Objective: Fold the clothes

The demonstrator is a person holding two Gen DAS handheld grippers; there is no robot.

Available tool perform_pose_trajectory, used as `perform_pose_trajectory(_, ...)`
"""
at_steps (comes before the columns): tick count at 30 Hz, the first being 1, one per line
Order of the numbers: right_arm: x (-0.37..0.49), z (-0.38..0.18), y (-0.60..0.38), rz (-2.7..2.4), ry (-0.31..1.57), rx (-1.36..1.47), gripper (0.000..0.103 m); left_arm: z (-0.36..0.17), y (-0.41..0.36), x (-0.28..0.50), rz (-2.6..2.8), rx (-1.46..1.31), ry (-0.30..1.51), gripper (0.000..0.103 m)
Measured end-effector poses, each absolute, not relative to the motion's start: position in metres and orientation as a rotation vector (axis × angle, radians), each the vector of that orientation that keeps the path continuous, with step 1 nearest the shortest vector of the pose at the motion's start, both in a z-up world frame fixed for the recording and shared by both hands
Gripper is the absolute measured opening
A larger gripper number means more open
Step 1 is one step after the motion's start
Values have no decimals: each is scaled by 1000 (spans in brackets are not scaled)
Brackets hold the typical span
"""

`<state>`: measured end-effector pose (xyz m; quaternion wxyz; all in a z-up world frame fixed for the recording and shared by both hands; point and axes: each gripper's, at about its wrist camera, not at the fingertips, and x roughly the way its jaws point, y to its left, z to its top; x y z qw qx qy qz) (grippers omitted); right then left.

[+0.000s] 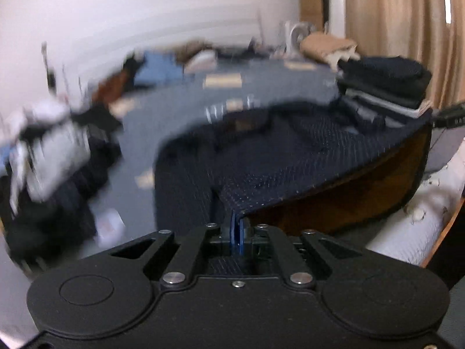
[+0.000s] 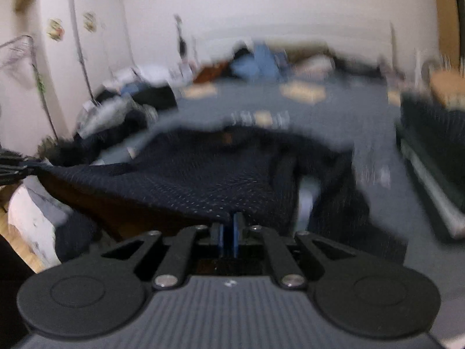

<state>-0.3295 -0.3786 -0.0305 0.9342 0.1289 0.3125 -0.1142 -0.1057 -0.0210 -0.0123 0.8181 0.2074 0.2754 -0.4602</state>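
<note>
While both views are smeared by motion blur, the main facts read clearly enough. The left tongs are pressed together on 1 corner of the hem of a dark navy garment, its cloth speckled with fine light dots, and the blue pads meet on the fabric edge. The right tongs are likewise clamped on the other corner of that garment, blue pads pinching the cloth. Between the 2 grips the hem hangs raised and stretched, showing a brownish inner side beneath it. The rest of the garment trails forward and lies on a bed covered by a grey-blue bedspread with pale rectangular patches.

In the left view the right tongs show at the far right edge, holding the cloth's corner; in the right view the left tongs appear at the far left edge.

A stack of folded dark clothes sits on the bed to the right of the garment. A loose heap of grey, white and dark clothes lies to its left. A beige curtain hangs behind the stack.
</note>
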Motion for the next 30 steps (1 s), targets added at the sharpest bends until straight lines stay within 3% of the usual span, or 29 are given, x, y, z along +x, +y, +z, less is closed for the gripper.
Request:
perform_pose_trajectory(1,-326,-45,-384,-242,680,295,7,-24,-23,-103,-979,449,622,7)
perform_pose_trajectory(3,-324,-67,-394,-248,761,368,7,-38,-27,-103,-968,491,644,24)
perform_pose_trajectory(5,-328,-75,-401,-250,807,418,7,-40,-20,-98,-967,478,642,50)
perform_pose_trajectory(8,-348,-60,-404,-252,723,460,15,-32,-7,-85,-950,416,651,52)
perform_pose_trajectory(12,-367,-32,-413,-262,568,502,37,-28,11,-66,-921,357,697,55)
perform_pose_trajectory(16,-375,-12,-415,-226,439,531,51,-32,23,-48,-878,318,745,56)
perform_pose_trajectory(30,-291,-33,-378,-183,391,592,52,-95,17,-10,-758,440,1079,56)
